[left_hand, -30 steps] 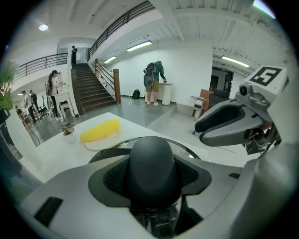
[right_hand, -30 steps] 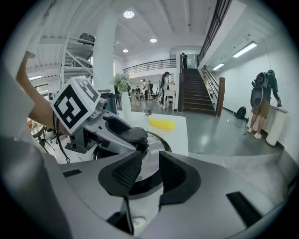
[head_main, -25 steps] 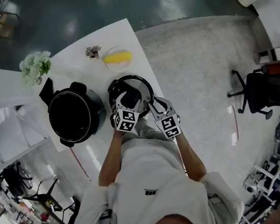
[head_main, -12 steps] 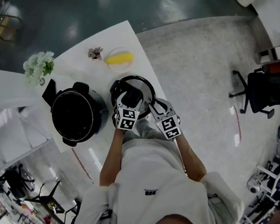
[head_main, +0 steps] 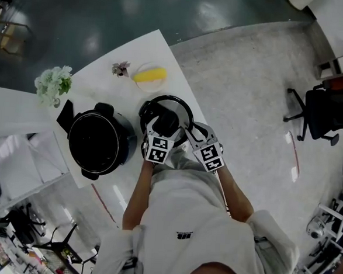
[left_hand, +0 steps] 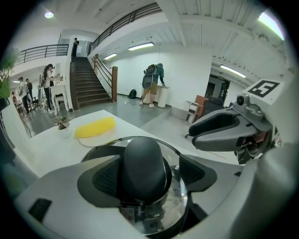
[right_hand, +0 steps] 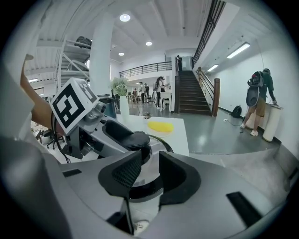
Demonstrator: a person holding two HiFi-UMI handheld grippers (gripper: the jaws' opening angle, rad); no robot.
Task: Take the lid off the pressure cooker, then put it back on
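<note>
The black pressure cooker pot (head_main: 100,145) stands uncovered on the white table (head_main: 93,78). Its glass lid (head_main: 168,117) with a black rim lies flat to the pot's right. My left gripper (head_main: 159,128) (left_hand: 149,173) straddles the lid's black knob (left_hand: 144,168). Its jaws have just been opening and stand wide, with a gap showing at the right pad (left_hand: 194,170). My right gripper (head_main: 188,130) (right_hand: 150,170) hangs over the lid's near right rim. Its jaws are a narrow gap apart, with nothing gripped between them.
A yellow object on a white plate (head_main: 150,75) and a small plant (head_main: 121,68) sit behind the lid. White flowers (head_main: 53,83) stand at the far left. The table edge runs just right of the lid. An office chair (head_main: 325,112) stands on the floor.
The left gripper's jaws have spread apart around the knob. The lid stays on the table beside the pot, and both hands have barely moved.
</note>
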